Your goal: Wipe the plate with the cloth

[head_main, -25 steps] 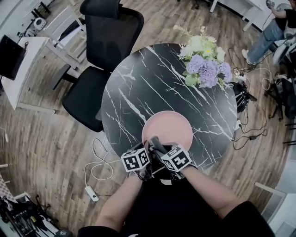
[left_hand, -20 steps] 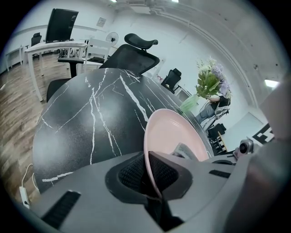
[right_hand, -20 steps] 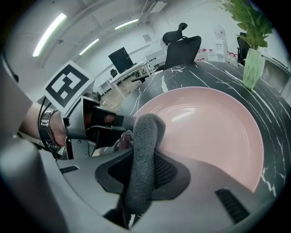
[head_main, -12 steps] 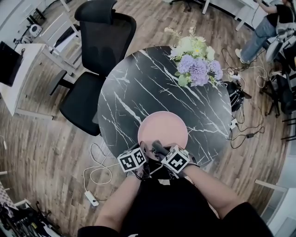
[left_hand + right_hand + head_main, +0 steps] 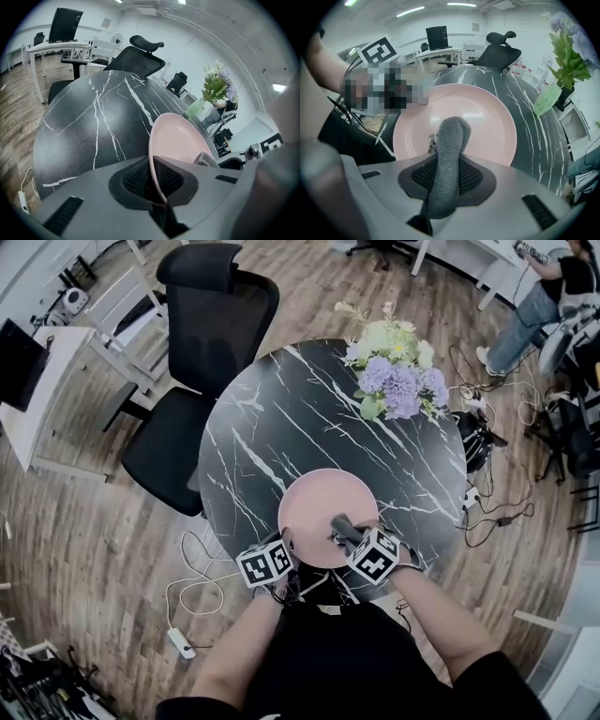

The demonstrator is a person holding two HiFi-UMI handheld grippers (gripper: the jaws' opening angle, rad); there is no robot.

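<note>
A pink plate (image 5: 323,502) lies on the near part of the round black marble table (image 5: 281,418). My left gripper (image 5: 286,546) is shut on the plate's near-left rim; in the left gripper view the rim (image 5: 157,154) runs between the two pads and the plate (image 5: 180,140) looks tilted. My right gripper (image 5: 347,534) is shut on a rolled grey cloth (image 5: 340,524). In the right gripper view the cloth (image 5: 450,150) sticks out past the pads, its end over the plate (image 5: 487,117) near its near edge. Whether the cloth touches the plate I cannot tell.
A bunch of purple and white flowers (image 5: 394,367) stands at the table's far right. A black office chair (image 5: 202,352) is at the far left of the table. Cables and a power strip (image 5: 180,643) lie on the wooden floor. A person (image 5: 548,296) stands at the far right.
My right gripper has swung rightwards with the cloth, from beside the left gripper to the plate's near-right part. The left gripper has kept its hold on the rim.
</note>
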